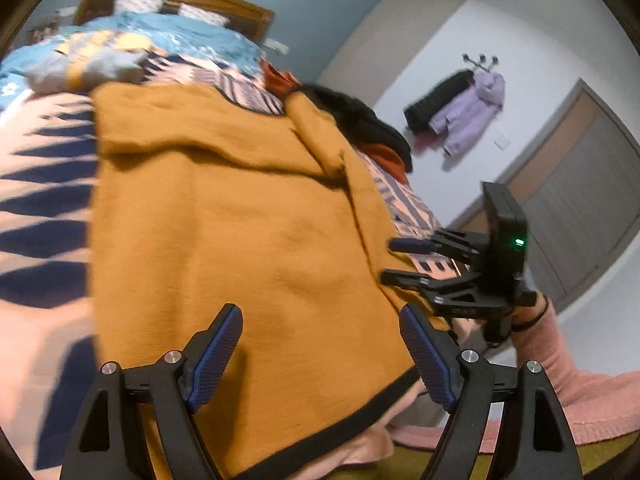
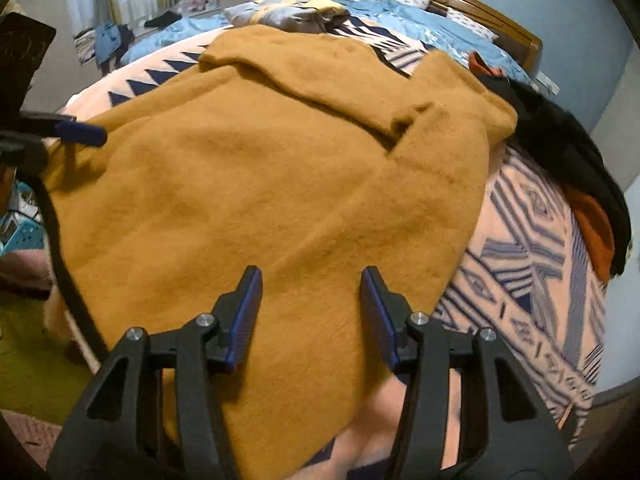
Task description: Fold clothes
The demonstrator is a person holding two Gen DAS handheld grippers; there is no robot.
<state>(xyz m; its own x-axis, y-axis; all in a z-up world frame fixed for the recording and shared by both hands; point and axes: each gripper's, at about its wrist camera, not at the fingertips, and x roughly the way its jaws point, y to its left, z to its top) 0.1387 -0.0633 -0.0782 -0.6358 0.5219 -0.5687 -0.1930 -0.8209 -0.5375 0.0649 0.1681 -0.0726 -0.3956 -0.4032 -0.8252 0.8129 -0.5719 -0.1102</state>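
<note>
A mustard-yellow fleece garment (image 1: 240, 208) with a black hem lies spread flat on the bed, a sleeve folded across its top; it also shows in the right wrist view (image 2: 280, 184). My left gripper (image 1: 320, 344) is open just above its lower edge and holds nothing. My right gripper (image 2: 311, 304) is open above the garment's near edge and empty. In the left wrist view the right gripper (image 1: 394, 262) shows at the garment's right edge, jaws apart. In the right wrist view a fingertip of the left gripper (image 2: 80, 133) shows at the garment's left edge.
The bed has a pink and navy patterned cover (image 2: 532, 264) and a blue duvet (image 1: 180, 32). A folded grey and yellow garment (image 1: 88, 64) lies near the pillows. Black and orange clothes (image 2: 576, 184) are piled at the bed's right side. Coats (image 1: 464, 108) hang on the wall.
</note>
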